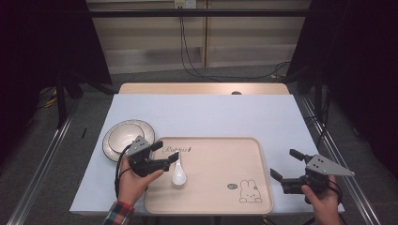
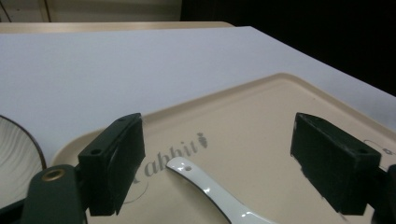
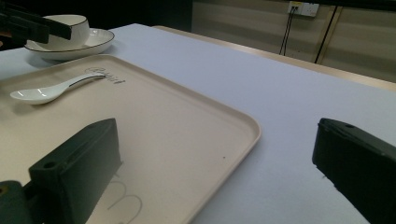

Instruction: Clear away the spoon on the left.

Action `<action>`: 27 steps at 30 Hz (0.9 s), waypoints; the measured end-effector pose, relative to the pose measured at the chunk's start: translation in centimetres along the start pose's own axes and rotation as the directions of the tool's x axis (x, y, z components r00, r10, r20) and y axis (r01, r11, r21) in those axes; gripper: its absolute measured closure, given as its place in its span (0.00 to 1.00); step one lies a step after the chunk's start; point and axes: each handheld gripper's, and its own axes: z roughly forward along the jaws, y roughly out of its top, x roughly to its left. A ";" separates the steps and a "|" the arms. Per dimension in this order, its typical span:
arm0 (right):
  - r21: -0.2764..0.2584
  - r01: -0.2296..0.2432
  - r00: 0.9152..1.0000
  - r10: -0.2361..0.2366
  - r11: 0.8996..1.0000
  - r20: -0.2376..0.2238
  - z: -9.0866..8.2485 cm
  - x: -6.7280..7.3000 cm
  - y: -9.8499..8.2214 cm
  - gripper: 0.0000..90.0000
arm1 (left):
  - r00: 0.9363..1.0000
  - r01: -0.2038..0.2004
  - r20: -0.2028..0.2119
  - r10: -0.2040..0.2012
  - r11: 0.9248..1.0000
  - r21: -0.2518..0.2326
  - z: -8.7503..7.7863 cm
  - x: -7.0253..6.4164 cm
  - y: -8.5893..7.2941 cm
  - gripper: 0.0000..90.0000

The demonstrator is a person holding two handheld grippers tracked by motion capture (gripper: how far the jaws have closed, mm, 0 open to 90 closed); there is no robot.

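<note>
Even overhead light, perhaps slightly soft.

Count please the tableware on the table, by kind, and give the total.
Tray: 1
Spoon: 1
Bowl: 1
Plate, under the bowl: 1
Total: 4

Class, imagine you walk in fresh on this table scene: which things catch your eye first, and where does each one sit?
A glossy white ceramic spoon lies on the left part of a beige rectangular tray with a rabbit drawing, its handle between the open jaws of the left tool. Left of the tray stands a white dark-rimmed bowl on a matching plate. The right tool hangs open just off the tray's right edge.
</note>
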 end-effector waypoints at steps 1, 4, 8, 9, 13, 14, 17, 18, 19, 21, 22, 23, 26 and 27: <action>0.000 0.000 1.000 0.000 1.000 -0.005 0.0 0.0 0.0 0.01 | 1.000 -0.013 -0.001 0.013 1.000 -0.005 -0.1 0.0 0.0 0.18; -0.007 0.000 1.000 0.000 1.000 -0.011 0.0 0.0 0.0 0.00 | 1.000 -0.017 0.005 0.017 1.000 -0.009 -0.4 0.0 0.2 0.18; -0.008 -0.007 1.000 0.006 1.000 -0.007 -0.1 -0.2 -0.1 0.00 | 1.000 -0.023 0.006 0.023 0.999 -0.022 -0.8 0.1 0.4 0.18; -0.006 -0.007 1.000 0.007 1.000 -0.009 -0.1 -0.2 -0.1 0.00 | 1.000 -0.023 0.005 0.024 0.999 -0.028 -0.9 0.2 0.4 0.17; -0.012 -0.012 1.000 0.011 1.000 -0.007 -0.2 -0.4 -0.1 0.00 | 1.000 -0.027 0.000 0.027 0.999 -0.038 -1.3 0.4 0.6 0.17; -0.012 -0.007 1.000 0.007 1.000 -0.007 -0.2 -0.4 -0.1 0.00 | 1.000 -0.026 0.001 0.026 0.999 -0.044 -1.4 0.4 0.6 0.17; -0.015 -0.010 1.000 0.010 1.000 -0.005 -0.2 -0.6 -0.2 0.00 | 1.000 -0.030 -0.003 0.030 0.998 -0.053 -1.7 0.5 0.8 0.16; -0.014 -0.010 1.000 0.010 1.000 -0.001 -0.2 -0.6 -0.2 0.00 | 1.000 -0.031 -0.005 0.030 0.998 -0.057 -1.7 0.5 0.8 0.16; -0.014 -0.009 1.000 0.009 1.000 -0.001 -0.2 -0.6 -0.2 0.00 | 0.999 -0.033 -0.006 0.033 0.998 -0.057 -1.9 0.6 0.9 0.16; -0.015 -0.013 1.000 0.013 1.000 0.000 -0.3 -0.7 -0.2 0.00 | 0.999 -0.038 -0.013 0.038 0.997 -0.063 -2.1 0.7 0.9 0.16; -0.014 -0.013 1.000 0.013 1.000 0.000 -0.3 -0.7 -0.3 0.00 | 0.999 -0.036 -0.012 0.035 0.997 -0.067 -2.2 0.8 0.9 0.16; -0.013 -0.014 1.000 0.014 1.000 0.002 -0.3 -0.8 -0.3 0.00 | 0.999 -0.035 -0.013 0.034 0.997 -0.067 -2.3 0.9 0.9 0.16; -0.012 -0.019 1.000 0.019 1.000 0.003 -0.4 -1.0 -0.4 0.00 | 0.999 -0.037 -0.020 0.035 0.997 -0.075 -2.5 1.0 0.9 0.16; -0.011 -0.020 1.000 0.020 1.000 0.003 -0.4 -1.0 -0.4 0.00 | 0.999 -0.035 -0.020 0.034 0.996 -0.076 -2.6 1.0 0.9 0.16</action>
